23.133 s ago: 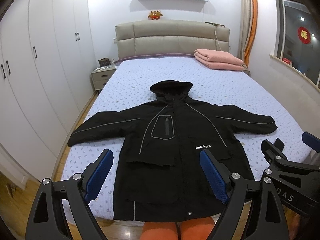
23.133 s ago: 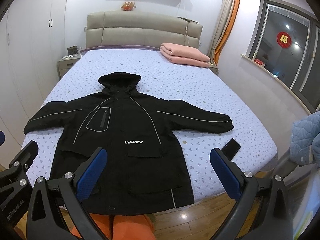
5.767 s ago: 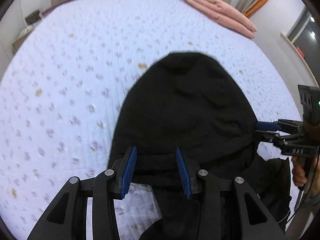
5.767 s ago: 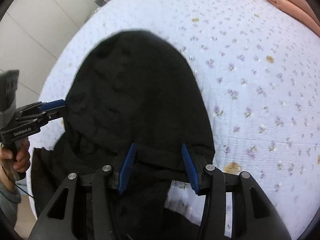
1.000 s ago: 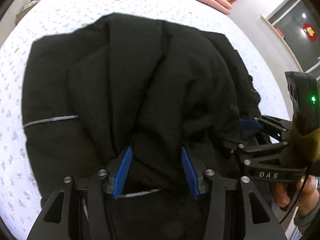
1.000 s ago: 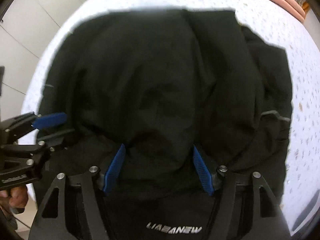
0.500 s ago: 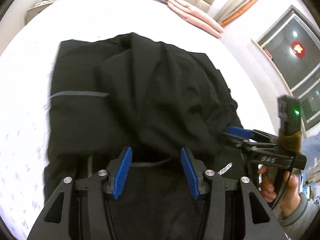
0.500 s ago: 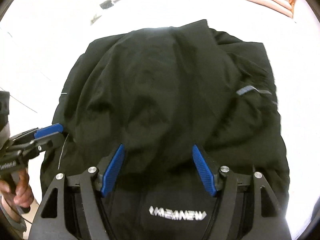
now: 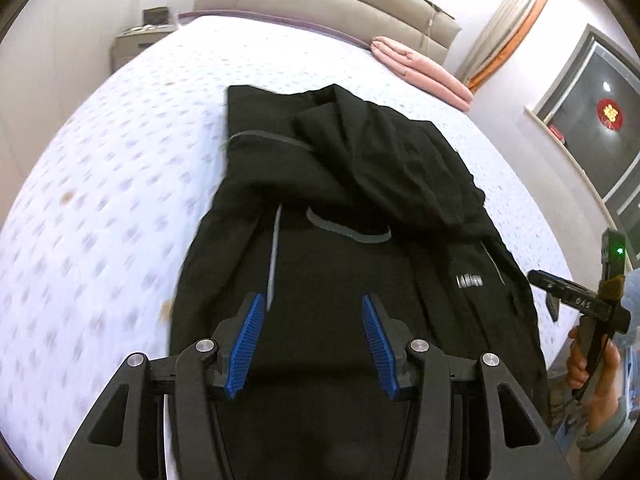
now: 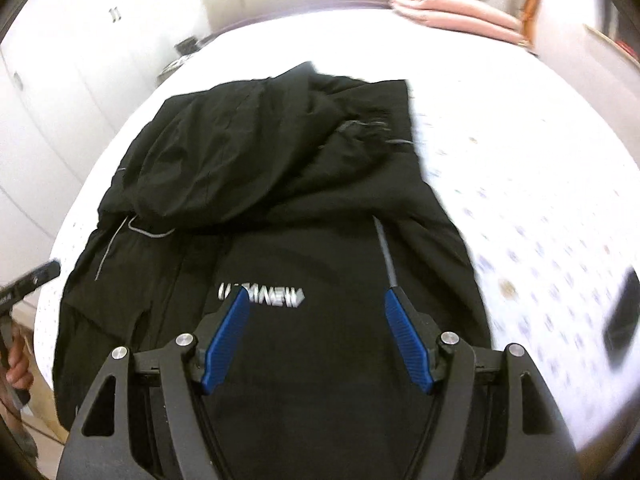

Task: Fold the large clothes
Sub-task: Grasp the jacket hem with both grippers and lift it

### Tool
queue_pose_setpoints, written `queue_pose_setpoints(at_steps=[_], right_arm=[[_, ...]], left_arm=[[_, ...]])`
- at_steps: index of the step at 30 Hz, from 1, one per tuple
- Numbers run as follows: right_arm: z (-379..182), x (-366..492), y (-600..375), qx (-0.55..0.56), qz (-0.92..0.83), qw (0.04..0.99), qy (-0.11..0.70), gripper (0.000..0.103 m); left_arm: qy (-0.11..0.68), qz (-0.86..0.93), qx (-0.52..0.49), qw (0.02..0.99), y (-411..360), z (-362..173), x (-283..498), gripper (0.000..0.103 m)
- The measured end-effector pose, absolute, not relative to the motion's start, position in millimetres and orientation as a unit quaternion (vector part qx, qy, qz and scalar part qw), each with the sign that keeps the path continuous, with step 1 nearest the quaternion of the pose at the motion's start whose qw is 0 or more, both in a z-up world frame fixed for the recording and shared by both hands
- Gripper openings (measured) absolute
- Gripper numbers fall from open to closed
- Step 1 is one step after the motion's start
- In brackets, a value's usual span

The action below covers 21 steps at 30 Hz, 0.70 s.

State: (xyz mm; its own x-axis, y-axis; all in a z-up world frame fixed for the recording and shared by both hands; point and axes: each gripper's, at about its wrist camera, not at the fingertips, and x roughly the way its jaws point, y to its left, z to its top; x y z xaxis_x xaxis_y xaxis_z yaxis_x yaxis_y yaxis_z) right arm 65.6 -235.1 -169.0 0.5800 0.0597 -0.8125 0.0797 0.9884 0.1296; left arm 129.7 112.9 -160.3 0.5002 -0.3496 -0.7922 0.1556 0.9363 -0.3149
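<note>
Lying lengthwise on the bed (image 9: 120, 160), the black jacket (image 9: 360, 208) is seen partly folded — both sleeves are drawn in over the chest and the hood is turned down on top of them, so that a rumpled heap covers the upper half. Below that heap the front panel is left flat, and the white logo (image 10: 262, 295) is shown on it, blurred in the right wrist view. Grey reflective piping (image 9: 273, 256) is traced down the front panel from the edge of the heap. Above the jacket's lower half the left gripper (image 9: 312, 340) is held with its blue pads (image 9: 246, 340) spread apart and nothing between them; the right gripper (image 10: 316, 336) is likewise held wide, empty, over the logo area. A folded pink blanket (image 9: 420, 68) is laid beyond the jacket, near the beige headboard (image 9: 320, 4). A nightstand (image 9: 140, 44) is placed at the headboard's end, off the jacket's left side — and a dark phone (image 10: 622, 320) is seen on the sheet beside the jacket's right hem.
</note>
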Motion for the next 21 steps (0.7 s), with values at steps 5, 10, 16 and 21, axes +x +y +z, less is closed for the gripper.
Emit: queue_pose_setpoints(at_steps=[5, 10, 16, 21], right_arm=[[-142.8, 0.7, -254.1, 0.088, -0.047, 0.879, 0.466, 0.073], [-152.1, -45.5, -287.4, 0.099, -0.069, 0.856, 0.502, 0.078], [-211.6, -84.4, -316.8, 0.154, -0.09, 0.823, 0.539, 0.078], [-247.6, -98.6, -324.2, 0.181, -0.083, 0.812, 0.548, 0.078]], left_arm=[[0.519, -0.121, -0.097, 0.841, 146.7, -148.2, 75.0, 0.053], [0.537, -0.092, -0.111, 0.831, 181.8, -155.2, 39.0, 0.053], [0.583, -0.082, -0.205, 0.782, 212.5, -205.9, 3.6, 0.053], [0.589, -0.085, -0.23, 0.77, 218.7, -231.4, -11.9, 0.053]])
